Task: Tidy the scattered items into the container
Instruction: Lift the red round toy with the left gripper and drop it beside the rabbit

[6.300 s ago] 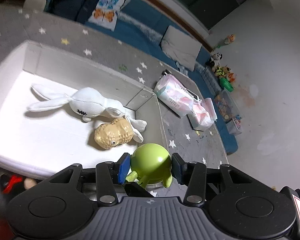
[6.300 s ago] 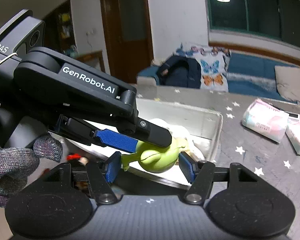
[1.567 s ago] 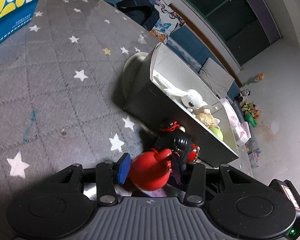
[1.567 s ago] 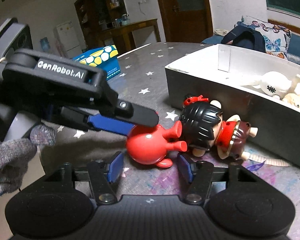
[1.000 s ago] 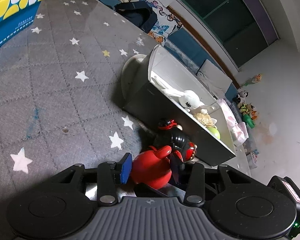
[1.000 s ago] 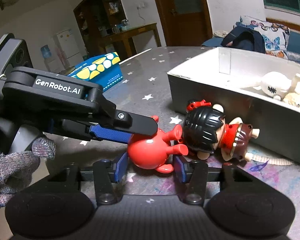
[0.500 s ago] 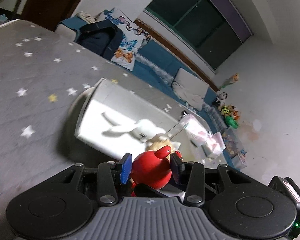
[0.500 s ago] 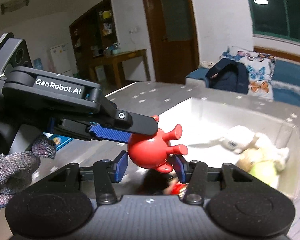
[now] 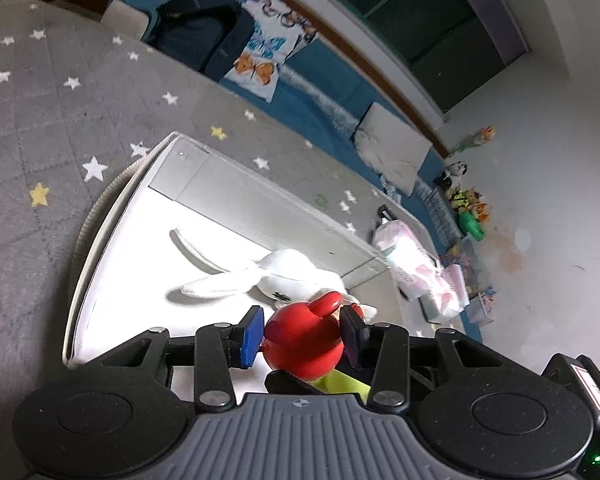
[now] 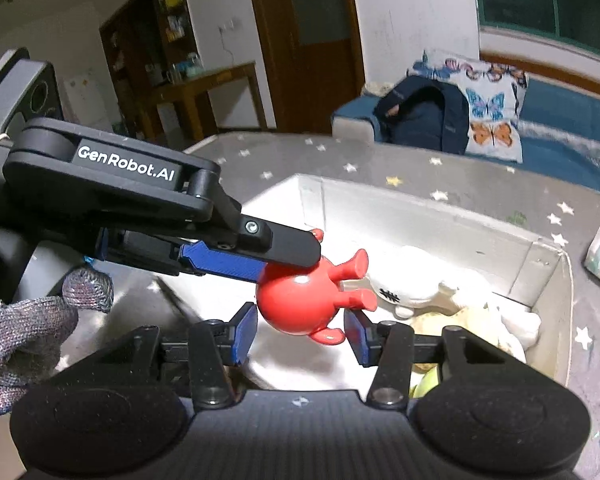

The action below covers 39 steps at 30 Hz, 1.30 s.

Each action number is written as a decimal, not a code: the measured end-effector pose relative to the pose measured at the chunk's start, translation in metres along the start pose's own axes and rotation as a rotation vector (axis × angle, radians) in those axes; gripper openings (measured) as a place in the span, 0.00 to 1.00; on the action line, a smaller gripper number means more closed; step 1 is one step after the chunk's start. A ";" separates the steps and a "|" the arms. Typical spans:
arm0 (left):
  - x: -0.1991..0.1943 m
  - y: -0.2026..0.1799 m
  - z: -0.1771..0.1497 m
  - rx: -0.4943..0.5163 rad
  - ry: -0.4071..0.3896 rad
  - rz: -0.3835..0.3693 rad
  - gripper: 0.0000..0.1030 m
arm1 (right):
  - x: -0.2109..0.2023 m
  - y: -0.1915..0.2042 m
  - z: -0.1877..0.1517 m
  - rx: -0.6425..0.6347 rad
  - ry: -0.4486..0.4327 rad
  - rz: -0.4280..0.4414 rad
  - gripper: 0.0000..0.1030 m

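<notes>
A round red toy [image 9: 300,340] with stubby legs sits between the blue pads of my left gripper [image 9: 302,334], which is shut on it. My right gripper [image 10: 300,332] is shut on the same red toy [image 10: 300,304] from the sides, with the left gripper's upper finger [image 10: 288,244] across the toy's top. The toy hangs over the near part of the white box [image 9: 100,216]. Inside the box [image 10: 420,196] lie a white plush rabbit [image 10: 416,280], a tan peanut toy [image 10: 468,320] and a green toy [image 10: 424,388], partly hidden behind the gripper.
The box stands on a grey star-patterned mat [image 9: 40,120]. Pink packets [image 9: 412,268] lie past the box's far end. A dark backpack [image 9: 196,36] and a butterfly cushion rest on the blue sofa behind. A gloved hand [image 10: 28,320] holds the left gripper.
Both grippers have lifted the red toy off the mat, away from the black-haired doll, and carried it over the box. The doll has dropped out of view.
</notes>
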<state>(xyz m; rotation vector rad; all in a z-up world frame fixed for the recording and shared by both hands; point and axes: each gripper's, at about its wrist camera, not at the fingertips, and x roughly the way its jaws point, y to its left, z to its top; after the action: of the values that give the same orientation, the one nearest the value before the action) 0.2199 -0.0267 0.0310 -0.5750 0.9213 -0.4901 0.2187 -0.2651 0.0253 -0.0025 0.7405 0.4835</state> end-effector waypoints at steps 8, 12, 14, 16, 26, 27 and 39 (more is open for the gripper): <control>0.027 0.019 0.013 -0.053 0.049 0.021 0.43 | 0.036 -0.021 0.011 0.048 0.100 0.014 0.46; 0.035 0.025 0.016 -0.059 0.063 0.036 0.43 | 0.047 -0.027 0.012 0.065 0.135 0.021 0.46; 0.037 0.027 0.017 -0.065 0.070 0.041 0.43 | 0.051 -0.031 0.012 0.080 0.151 0.026 0.46; 0.040 0.028 0.017 -0.066 0.074 0.043 0.42 | 0.053 -0.030 0.012 0.080 0.160 0.023 0.46; 0.043 0.035 0.017 -0.078 0.090 0.061 0.42 | 0.055 -0.028 0.015 0.075 0.176 0.007 0.46; 0.043 0.035 0.016 -0.078 0.088 0.061 0.42 | 0.055 -0.028 0.015 0.073 0.176 0.005 0.46; 0.030 0.029 0.016 -0.063 0.053 0.087 0.42 | 0.055 -0.033 0.015 0.085 0.164 -0.017 0.47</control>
<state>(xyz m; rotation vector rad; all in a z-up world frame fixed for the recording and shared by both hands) 0.2537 -0.0193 0.0018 -0.5792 1.0108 -0.4008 0.2772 -0.2687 -0.0045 0.0315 0.9208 0.4390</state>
